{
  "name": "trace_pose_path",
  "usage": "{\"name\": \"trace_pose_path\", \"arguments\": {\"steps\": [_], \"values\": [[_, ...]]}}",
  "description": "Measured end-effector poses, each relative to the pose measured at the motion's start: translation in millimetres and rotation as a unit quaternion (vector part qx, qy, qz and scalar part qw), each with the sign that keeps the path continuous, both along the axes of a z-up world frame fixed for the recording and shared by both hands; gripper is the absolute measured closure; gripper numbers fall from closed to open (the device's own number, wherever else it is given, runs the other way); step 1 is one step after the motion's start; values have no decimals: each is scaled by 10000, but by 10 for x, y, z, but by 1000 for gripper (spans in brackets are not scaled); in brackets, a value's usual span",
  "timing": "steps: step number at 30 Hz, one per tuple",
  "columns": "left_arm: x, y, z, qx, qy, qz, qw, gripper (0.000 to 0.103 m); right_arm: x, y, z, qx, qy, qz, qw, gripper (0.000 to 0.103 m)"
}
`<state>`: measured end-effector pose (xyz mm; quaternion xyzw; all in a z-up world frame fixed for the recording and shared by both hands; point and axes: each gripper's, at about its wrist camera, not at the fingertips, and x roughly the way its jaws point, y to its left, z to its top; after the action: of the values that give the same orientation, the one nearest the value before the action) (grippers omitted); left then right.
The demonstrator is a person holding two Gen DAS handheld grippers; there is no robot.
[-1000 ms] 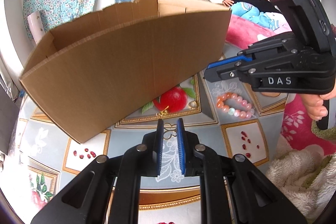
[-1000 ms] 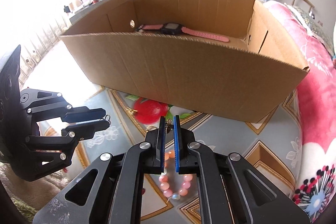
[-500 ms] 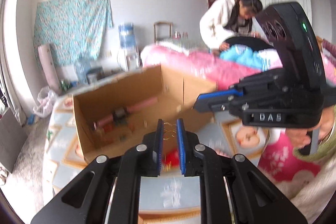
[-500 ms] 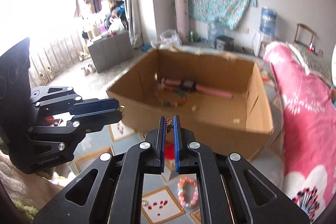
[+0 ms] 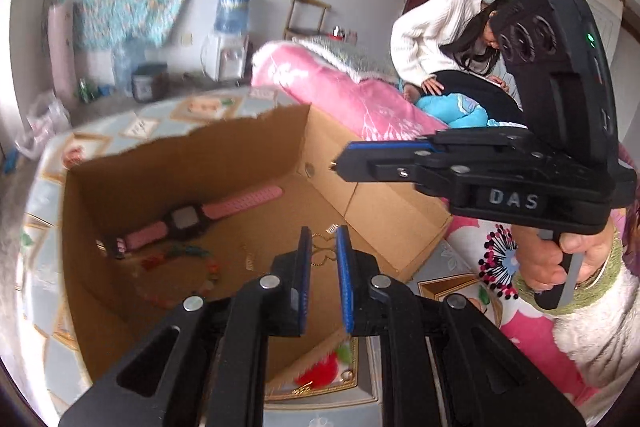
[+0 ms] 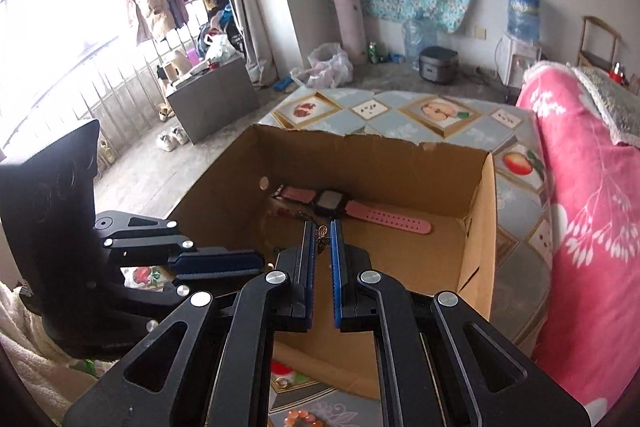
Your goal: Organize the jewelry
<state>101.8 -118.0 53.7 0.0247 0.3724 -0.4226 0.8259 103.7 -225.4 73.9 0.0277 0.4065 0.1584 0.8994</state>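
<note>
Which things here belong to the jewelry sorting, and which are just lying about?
Job: cardboard box; pink watch inside; gold piece in left gripper; butterfly charm in right gripper; bead bracelet.

Lying about: water dispenser; rice cooker; pink blanket.

You've got a pink-strapped, black-faced watch (image 6: pixel 352 211) in the plain brown cardboard box (image 6: pixel 476 227); gripper pads (image 6: pixel 335 267) blue, blanket (image 6: pixel 592 227) pink with white leaves.

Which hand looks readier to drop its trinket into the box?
Probably the right. The right gripper pinches a butterfly charm squarely over the box floor near the watch. The left gripper, holding a gold chain, hangs nearer the front wall.
</note>
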Motion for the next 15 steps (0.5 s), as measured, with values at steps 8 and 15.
{"name": "trace_pose_path", "arguments": {"steps": [8,15], "values": [[280,-299,-319,231,926,-8,9954,87,429,-138,-328,-133,767,-73,9969,94],[320,-191,-296,46,985,164,9950,72,439,-226,-303,-84,538,-209,9983,87]]}}
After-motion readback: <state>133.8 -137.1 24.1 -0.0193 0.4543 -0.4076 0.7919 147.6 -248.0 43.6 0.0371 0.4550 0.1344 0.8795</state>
